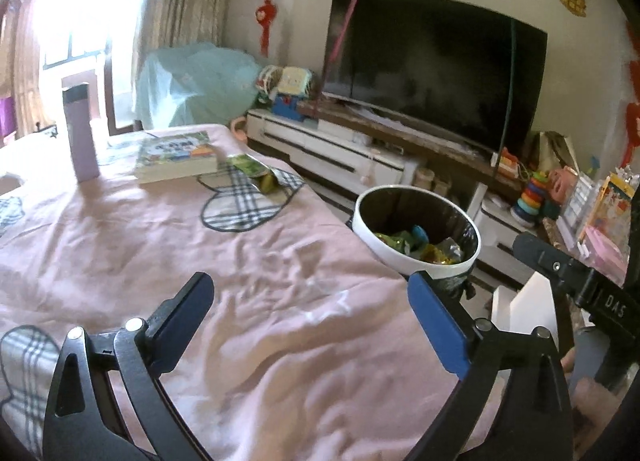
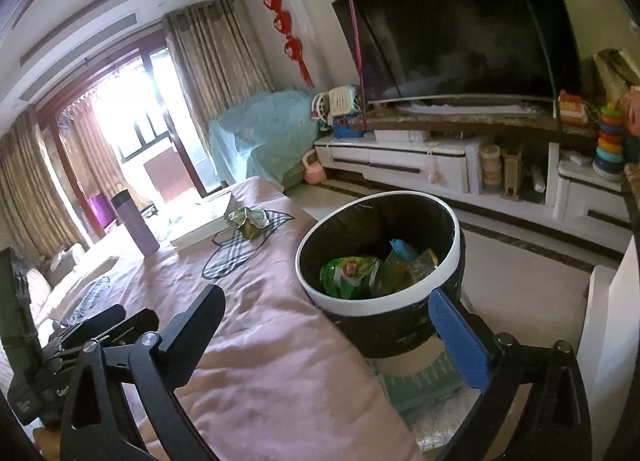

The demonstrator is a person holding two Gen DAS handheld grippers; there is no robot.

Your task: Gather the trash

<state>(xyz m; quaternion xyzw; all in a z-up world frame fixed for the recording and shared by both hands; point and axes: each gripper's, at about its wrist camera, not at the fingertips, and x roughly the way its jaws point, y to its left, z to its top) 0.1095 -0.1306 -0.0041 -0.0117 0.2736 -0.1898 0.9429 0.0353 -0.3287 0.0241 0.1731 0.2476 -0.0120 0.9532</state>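
Basically one wrapper left, near the table's far right edge by the book. Crinkly, featherlight, slippery: pinch a raised fold. Left gripper and right gripper both spread wide, empty. Bin sits against the right edge. Soft wrinkled pink cloth; cluttered living room.

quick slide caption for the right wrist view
Open right gripper beside the trash bin holding wrappers; one green wrapper left on the pink-covered table.
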